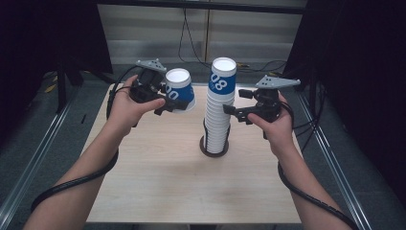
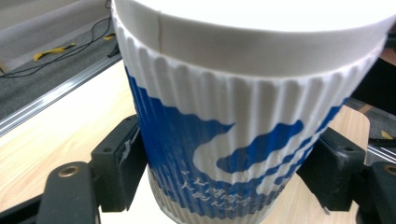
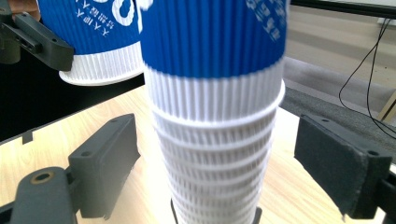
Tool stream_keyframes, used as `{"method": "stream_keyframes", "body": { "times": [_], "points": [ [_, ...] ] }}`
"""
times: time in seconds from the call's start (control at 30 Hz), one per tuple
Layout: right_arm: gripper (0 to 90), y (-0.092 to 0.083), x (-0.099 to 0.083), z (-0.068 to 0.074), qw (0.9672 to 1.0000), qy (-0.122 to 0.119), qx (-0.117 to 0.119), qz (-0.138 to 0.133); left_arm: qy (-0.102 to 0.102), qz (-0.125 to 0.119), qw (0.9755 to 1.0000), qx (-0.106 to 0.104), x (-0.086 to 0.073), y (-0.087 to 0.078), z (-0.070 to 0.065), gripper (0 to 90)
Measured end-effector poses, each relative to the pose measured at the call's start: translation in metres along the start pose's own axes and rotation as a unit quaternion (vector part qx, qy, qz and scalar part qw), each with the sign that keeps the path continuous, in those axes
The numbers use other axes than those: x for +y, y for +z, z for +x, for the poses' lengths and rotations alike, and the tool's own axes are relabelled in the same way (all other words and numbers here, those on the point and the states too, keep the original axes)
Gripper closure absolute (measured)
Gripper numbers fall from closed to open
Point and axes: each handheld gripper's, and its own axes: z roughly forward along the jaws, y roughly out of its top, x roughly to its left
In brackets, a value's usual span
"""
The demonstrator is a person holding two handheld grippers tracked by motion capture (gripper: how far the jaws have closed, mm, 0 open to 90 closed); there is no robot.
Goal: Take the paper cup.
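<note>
A ribbed paper cup [image 1: 179,89], white with a blue printed band, is held upside down and tilted above the far left part of the table [image 1: 158,182], clear of the surface. It is clamped at its corrugated wall between the two black jaws of the left gripper [image 1: 167,102], both pads being pressed against it in the left gripper view. Near the table's centre a tall tapered stack of cups [image 1: 219,108] of the same kind is seen, nested upside down on a dark round base [image 1: 213,149]. The right gripper [image 1: 231,112] is held at the stack's right side, its jaws spread apart on either side of the ribbed white walls without touching. The tabletop is pale wood-grain laminate.
</note>
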Motion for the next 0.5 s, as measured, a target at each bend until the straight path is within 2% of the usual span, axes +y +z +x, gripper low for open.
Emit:
{"method": "stream_keyframes", "body": {
  "times": [0.33,0.5],
  "points": [
    [12.7,-0.009,-0.018,0.001,0.9998,-0.001,0.017,0.010,0.002,0.023,0.9997,0.001,-0.021,0.006,0.003,23.6],
    [12.8,-0.011,-0.026,0.003,0.9996,-0.012,0.019,0.019,0.001,0.030,0.9995,0.000,-0.030,0.008,0.004,23.6]
  ]
}}
